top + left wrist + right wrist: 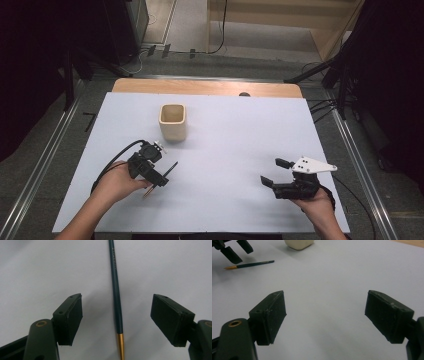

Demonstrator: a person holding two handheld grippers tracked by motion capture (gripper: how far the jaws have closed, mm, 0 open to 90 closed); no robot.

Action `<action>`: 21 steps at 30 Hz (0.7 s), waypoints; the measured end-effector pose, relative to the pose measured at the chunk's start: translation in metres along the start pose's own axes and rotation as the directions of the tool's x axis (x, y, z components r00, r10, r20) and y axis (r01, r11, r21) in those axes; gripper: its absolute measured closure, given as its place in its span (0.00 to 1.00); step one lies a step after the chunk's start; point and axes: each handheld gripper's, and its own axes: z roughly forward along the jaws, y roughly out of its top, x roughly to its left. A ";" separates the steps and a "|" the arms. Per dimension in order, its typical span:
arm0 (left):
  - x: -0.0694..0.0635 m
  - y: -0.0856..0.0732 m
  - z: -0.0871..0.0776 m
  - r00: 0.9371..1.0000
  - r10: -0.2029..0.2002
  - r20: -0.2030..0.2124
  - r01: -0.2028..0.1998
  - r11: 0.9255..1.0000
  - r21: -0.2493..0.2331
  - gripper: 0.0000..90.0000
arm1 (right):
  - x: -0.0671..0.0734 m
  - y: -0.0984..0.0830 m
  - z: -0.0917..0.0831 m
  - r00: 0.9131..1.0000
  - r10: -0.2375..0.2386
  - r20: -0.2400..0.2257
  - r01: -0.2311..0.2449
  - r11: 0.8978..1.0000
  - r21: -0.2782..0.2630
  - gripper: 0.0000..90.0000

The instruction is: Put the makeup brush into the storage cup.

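Paintbrush [117, 297] lies flat on the white table [240, 150], lower left of the high view, long axis vertical in the left gripper view (gold ferrule downward). Left gripper [117, 320] straddles it, jaws wide. Right gripper [325, 315] jaws wide, nothing between.

Matt white table sheet [225, 165], smooth cream cup [172, 121], glossy dark brush handle [116, 290] with gold metal ferrule [120, 345].

A cup [173, 121] is set on the table [230, 200] toward its far left. A brush [117, 300] is laid nearer the front edge, before the cup.
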 end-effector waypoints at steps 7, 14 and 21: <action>-0.003 -0.002 0.007 1.000 -0.009 -0.028 0.010 1.000 0.014 0.31 | 0.000 0.000 0.000 1.000 0.001 0.001 -0.001 1.000 0.006 0.20; -0.007 -0.005 0.015 0.997 0.003 -0.079 0.000 0.999 0.040 0.35 | 0.000 0.000 0.000 1.000 0.007 0.003 -0.007 1.000 0.008 0.20; -0.011 -0.004 0.017 0.993 0.021 -0.118 -0.015 0.998 0.053 0.38 | 0.000 0.000 0.001 1.000 0.008 0.010 -0.009 1.000 0.012 0.20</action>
